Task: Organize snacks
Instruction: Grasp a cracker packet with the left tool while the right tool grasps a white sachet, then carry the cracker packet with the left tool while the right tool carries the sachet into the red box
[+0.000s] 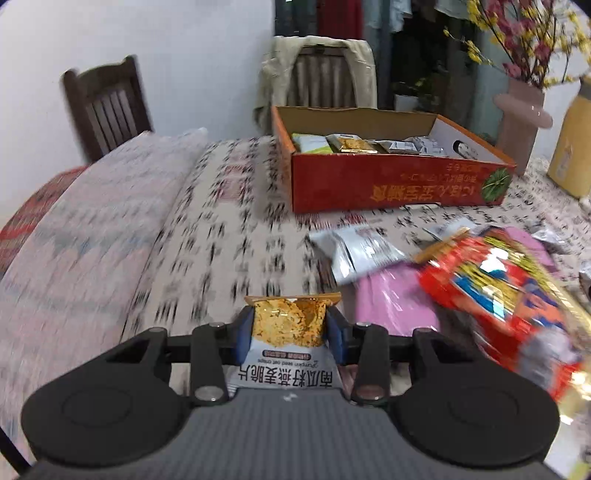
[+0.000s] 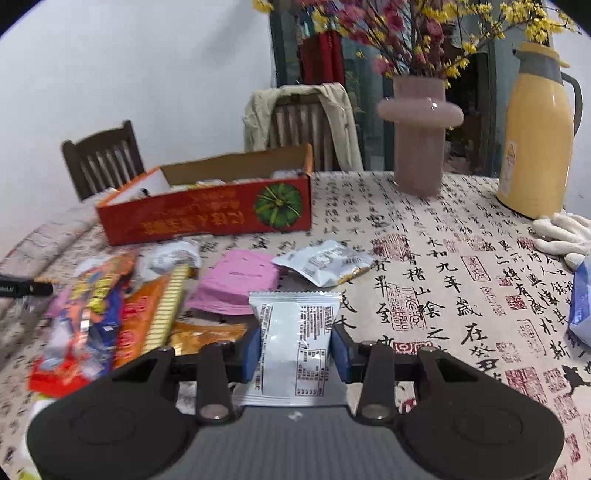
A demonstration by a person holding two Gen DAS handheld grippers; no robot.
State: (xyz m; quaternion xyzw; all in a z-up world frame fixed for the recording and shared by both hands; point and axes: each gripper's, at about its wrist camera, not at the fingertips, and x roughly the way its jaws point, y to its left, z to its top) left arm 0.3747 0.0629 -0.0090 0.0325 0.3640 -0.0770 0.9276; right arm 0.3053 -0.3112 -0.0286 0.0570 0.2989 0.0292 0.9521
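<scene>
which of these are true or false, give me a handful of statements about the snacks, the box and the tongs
1. The left tongs are shut on an oat crisp packet. True.
2. The right tongs are open with nothing between them. False: they are shut on a white snack packet.
3. The red cardboard box already has packets in it. True.
4. The yellow thermos jug lies on its side. False: it stands upright on the tablecloth.
5. A pink packet lies on the tablecloth, outside the box. True.
6. The pink vase is empty. False: it holds flowering branches.
</scene>
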